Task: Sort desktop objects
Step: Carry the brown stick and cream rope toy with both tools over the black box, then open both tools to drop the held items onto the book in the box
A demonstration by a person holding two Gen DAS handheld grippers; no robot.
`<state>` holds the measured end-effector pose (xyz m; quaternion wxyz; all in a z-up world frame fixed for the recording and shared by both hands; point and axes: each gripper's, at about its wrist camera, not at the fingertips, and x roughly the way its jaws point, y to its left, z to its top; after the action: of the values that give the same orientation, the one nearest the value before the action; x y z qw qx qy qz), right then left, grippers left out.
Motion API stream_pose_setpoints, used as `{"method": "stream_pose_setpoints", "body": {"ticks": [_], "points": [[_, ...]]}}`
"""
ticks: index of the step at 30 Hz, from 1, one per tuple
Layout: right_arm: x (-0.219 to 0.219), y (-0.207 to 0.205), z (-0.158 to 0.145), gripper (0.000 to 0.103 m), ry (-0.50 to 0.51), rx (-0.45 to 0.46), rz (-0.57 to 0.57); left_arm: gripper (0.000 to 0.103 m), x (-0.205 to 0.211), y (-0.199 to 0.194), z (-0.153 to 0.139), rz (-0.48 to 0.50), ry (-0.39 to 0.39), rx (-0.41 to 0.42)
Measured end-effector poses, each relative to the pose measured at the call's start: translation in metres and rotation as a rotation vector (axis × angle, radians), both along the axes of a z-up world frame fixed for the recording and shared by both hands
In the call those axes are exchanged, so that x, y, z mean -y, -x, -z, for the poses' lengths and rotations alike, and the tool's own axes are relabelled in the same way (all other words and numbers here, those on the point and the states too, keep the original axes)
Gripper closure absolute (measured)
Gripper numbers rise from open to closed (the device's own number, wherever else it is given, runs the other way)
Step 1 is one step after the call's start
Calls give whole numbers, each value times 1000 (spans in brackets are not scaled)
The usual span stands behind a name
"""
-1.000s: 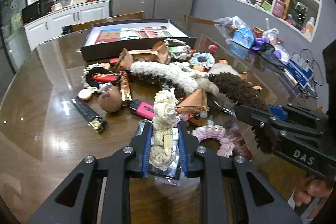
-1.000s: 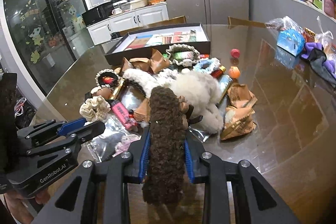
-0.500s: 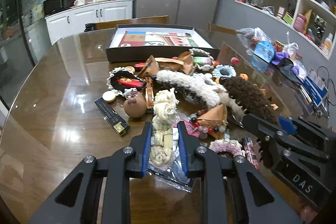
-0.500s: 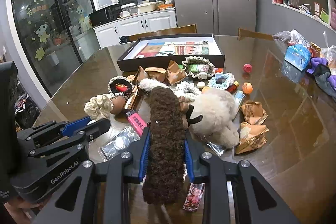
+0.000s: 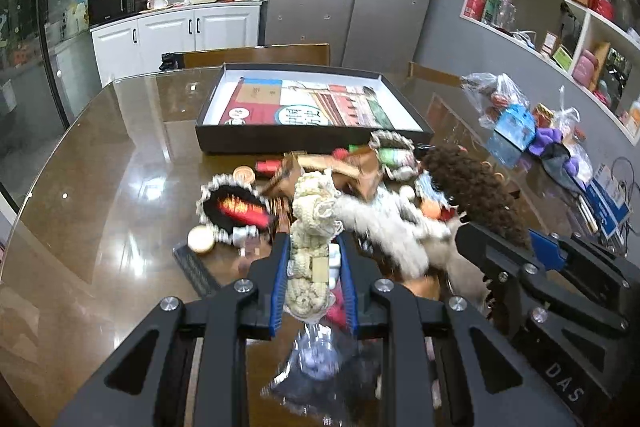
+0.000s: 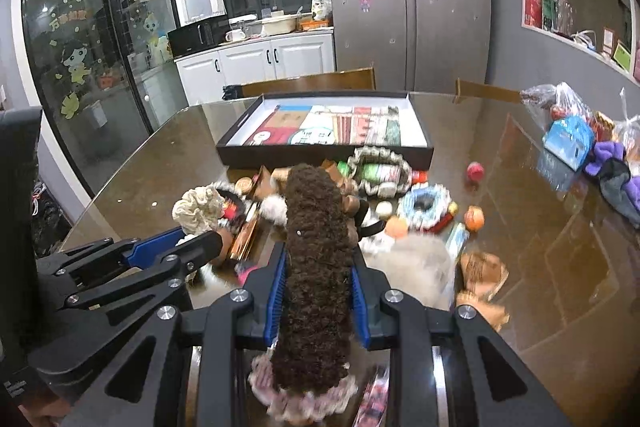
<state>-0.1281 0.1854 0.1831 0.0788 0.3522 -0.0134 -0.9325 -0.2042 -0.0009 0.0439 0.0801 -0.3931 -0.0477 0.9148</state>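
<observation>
My left gripper (image 5: 314,269) is shut on a cream crocheted scrunchie (image 5: 312,227) and holds it above the pile of small objects. My right gripper (image 6: 318,287) is shut on a long brown curly hair clip (image 6: 316,267), also held above the pile; the clip also shows in the left wrist view (image 5: 476,195). A black open box (image 5: 312,107) with printed cards inside stands behind the pile, and it also shows in the right wrist view (image 6: 326,129). The left gripper shows at the left of the right wrist view (image 6: 192,247).
The pile on the glossy brown table (image 5: 100,167) holds a white fluffy clip (image 5: 384,227), a lace-edged black dish (image 5: 232,207), a blue-white scrunchie (image 6: 426,205), orange balls (image 6: 474,219) and snack packets (image 6: 480,267). Plastic bags and purple cloth (image 6: 612,163) lie at the right.
Both grippers have risen and moved toward the black box with their items still held. The box looks larger and closer in both views.
</observation>
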Motion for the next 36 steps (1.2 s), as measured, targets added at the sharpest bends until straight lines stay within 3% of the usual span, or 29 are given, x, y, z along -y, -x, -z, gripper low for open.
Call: {"method": "stream_pose_setpoints", "body": {"ticks": [9,16,23,29,36], "points": [[1,69,-11,74,-37,22,17,79,0,82,1,-7,-8,44],[-4,142,-1,74,-70,84,36,78,0,161,4,7,11,84],[-2,209,15,74,-98,131,23,78,-5,231,26,13,9,129],[0,242,34,74,-99,173,12,78,-8,257,39,18,20,149],[3,253,45,74,-106,198,8,78,-7,267,50,16,31,165]]}}
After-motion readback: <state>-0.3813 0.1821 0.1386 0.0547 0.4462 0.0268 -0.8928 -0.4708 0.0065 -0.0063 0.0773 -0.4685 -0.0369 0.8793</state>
